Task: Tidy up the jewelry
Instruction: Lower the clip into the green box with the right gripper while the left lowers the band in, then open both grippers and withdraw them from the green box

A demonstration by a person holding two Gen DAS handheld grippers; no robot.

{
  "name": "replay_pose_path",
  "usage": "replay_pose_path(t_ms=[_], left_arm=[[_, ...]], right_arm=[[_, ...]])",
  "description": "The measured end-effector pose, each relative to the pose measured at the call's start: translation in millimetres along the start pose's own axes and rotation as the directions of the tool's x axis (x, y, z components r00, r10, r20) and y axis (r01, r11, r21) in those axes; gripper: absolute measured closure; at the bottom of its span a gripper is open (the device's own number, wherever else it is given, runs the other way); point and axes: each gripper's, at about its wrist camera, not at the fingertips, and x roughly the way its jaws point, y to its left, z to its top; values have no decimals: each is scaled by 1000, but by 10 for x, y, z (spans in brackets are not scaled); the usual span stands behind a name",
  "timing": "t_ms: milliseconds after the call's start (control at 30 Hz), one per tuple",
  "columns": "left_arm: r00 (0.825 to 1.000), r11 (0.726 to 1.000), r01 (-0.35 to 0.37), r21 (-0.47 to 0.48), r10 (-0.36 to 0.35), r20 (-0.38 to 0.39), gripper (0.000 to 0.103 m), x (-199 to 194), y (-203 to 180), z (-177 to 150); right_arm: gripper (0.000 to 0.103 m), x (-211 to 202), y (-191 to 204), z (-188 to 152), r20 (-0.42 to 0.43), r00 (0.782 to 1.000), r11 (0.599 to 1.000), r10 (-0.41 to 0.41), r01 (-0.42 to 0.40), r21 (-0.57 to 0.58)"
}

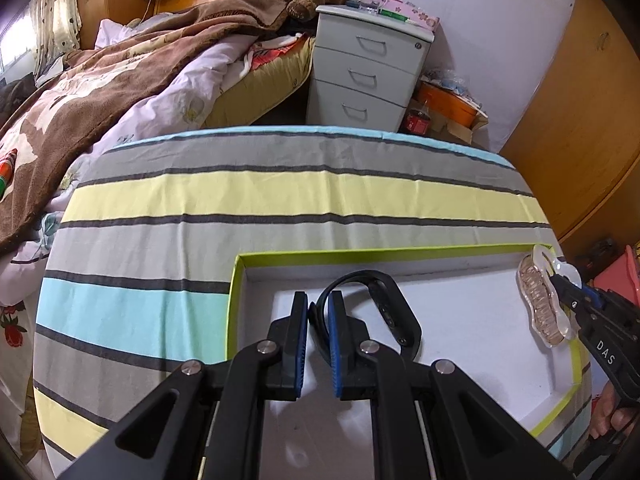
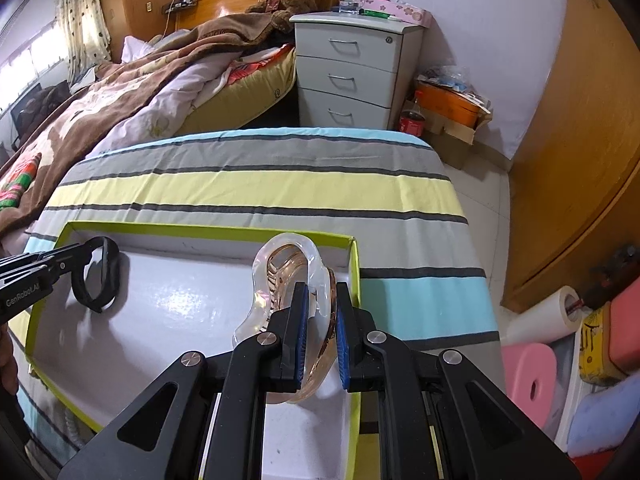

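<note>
The shallow white cardboard tray w/ lime-green rim is seen lying on a table covered w/ striped cloth in grey, yellow & light blue. The left gripper is held over the tray's far-left area, jaws clamped on the black rubbery wristband w/ a small slot in its face; the strap is pinched between the blue pads, and the band's loop is seen curving up & to the right of the right finger. In the right wrist view the same band is seen near the tray's far-left corner, at the tip of the left gripper.

The right gripper is held at the tray's right side, jaws clamped on the clear plastic kidney-shaped holder carrying a rose-gold bracelet. The holder is seen tilted, its far end above the tray's far wall; whether it touches the tray floor can't be told. From the left wrist view the holder is seen by the tray's right rim, gripped by the right gripper.

Behind the table, a grey 3-drawer cabinet and a bed w/ brown blanket are seen.
</note>
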Motion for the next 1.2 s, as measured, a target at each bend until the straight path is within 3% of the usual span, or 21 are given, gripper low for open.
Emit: replay_pose_path(t_ms=[567,767,900,1200], left_arm=[[1000,1000,-11,-11,11,-11,92,69,28,-4],[1000,1000,-6,-20,6,-5,80,59,56,-11],[1000,1000,1,-29,-1,8,70,16,60,-9],[996,999,39,-34,-37,79,53,-347,53,-83]], right_arm=[[88,30,7,9,18,999,999,-30,30,-15],[84,-25,-15,20,40,999,1000,-20,20,0],[72,-111,-3,12,61,998,1000,-11,12,-5],[71,-400,22,-76,115,993,1000,6,-7,11]])
